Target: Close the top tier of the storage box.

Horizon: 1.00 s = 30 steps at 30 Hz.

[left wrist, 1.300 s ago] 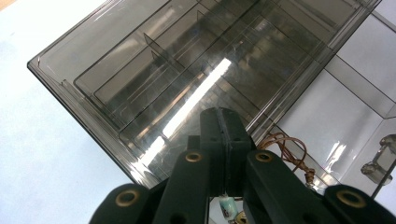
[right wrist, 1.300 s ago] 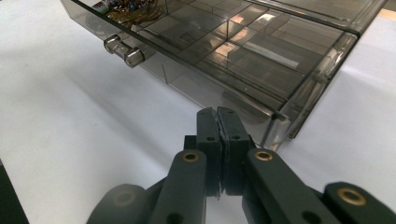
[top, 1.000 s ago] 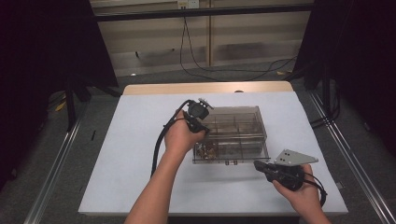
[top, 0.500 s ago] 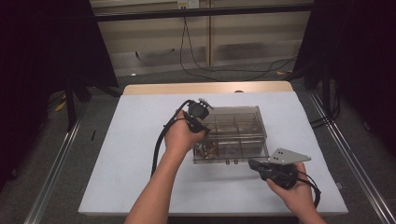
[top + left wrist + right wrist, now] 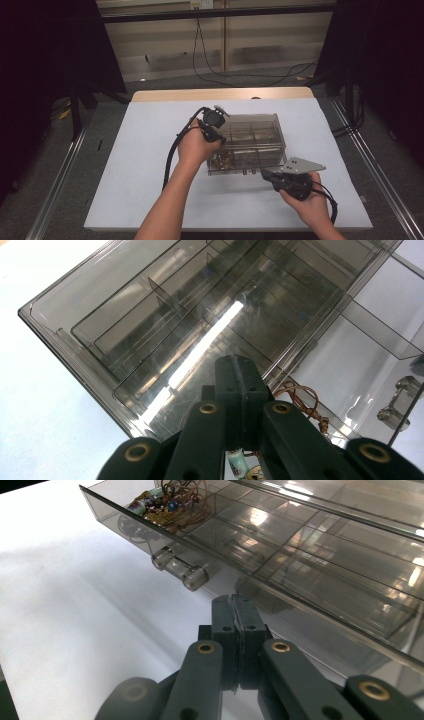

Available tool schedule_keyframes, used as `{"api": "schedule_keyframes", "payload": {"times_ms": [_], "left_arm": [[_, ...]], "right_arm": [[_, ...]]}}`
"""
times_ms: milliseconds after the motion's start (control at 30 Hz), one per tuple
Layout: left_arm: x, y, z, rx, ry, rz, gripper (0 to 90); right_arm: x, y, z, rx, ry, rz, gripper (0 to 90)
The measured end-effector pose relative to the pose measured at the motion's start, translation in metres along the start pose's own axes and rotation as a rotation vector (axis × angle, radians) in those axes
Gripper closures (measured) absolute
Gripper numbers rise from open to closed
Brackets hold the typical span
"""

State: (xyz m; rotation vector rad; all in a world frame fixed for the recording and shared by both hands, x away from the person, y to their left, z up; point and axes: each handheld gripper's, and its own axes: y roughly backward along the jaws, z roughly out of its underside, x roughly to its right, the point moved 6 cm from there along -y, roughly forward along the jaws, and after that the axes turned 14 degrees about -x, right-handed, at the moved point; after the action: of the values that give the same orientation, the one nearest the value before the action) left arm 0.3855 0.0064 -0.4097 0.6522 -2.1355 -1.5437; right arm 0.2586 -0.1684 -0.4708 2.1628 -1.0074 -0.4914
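Note:
A smoky clear plastic organiser box (image 5: 255, 142) with several compartments lies mid-table. My left gripper (image 5: 216, 131) hangs over its left end, jaws shut with nothing seen between them. In the left gripper view the left gripper (image 5: 235, 361) has its tips against the clear lid (image 5: 165, 330), with copper wire (image 5: 300, 400) below. My right gripper (image 5: 264, 175) is shut and empty at the box's front right. In the right gripper view the right gripper (image 5: 234, 600) is just short of the front wall, beside a clear latch (image 5: 180, 571). Wired electronic parts (image 5: 165, 502) fill one end compartment.
The box rests on a white table top (image 5: 145, 165) with bare surface to its left and front. Black cables trail from both grippers. Beyond the table's far wooden edge (image 5: 220, 94) are dark stands and floor cables.
My right gripper has moved left and forward, closing in on the box's front wall. The left gripper and the box have held still.

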Motion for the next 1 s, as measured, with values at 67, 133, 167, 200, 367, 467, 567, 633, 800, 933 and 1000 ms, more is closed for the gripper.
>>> {"api": "schedule_keyframes", "payload": {"times_ms": [67,133,167,200,367,467,567,633,800,933,1000], "left_arm": [[0.000,0.000,0.000,-0.002,-0.004,-0.001,90.0],[0.000,0.000,0.000,0.004,0.001,0.006,90.0],[0.000,0.000,0.000,0.003,0.000,0.006,90.0],[0.000,0.000,0.000,0.003,0.000,0.006,90.0],[0.000,0.000,0.000,0.007,0.003,0.005,90.0],[0.000,0.000,0.000,0.005,-0.001,0.003,90.0],[0.000,0.000,0.000,0.006,-0.001,0.002,90.0],[0.000,0.000,0.000,0.002,-0.002,0.006,90.0],[0.000,0.000,0.000,0.001,-0.004,0.005,90.0],[0.000,0.000,0.000,0.002,0.001,0.006,90.0],[0.000,0.000,0.000,0.004,0.003,0.005,90.0]], "right_arm": [[-0.002,-0.001,-0.001,-0.002,0.000,-0.006,89.7],[-0.003,-0.003,-0.003,0.003,0.006,-0.004,89.7],[-0.004,-0.003,-0.003,-0.001,0.002,-0.004,89.7],[-0.005,-0.004,-0.004,0.002,0.004,-0.008,89.7],[-0.007,-0.007,-0.008,0.005,0.006,-0.002,90.0],[-0.007,-0.008,-0.009,0.007,-0.002,-0.006,90.0],[-0.006,-0.009,-0.010,0.007,-0.004,-0.001,90.0],[-0.005,-0.010,-0.010,0.007,-0.008,0.002,90.0],[-0.003,-0.012,-0.012,0.013,-0.010,0.005,90.0],[-0.003,-0.013,-0.014,0.014,-0.012,0.007,90.0],[-0.003,-0.013,-0.015,0.015,-0.015,0.009,89.9]]}}
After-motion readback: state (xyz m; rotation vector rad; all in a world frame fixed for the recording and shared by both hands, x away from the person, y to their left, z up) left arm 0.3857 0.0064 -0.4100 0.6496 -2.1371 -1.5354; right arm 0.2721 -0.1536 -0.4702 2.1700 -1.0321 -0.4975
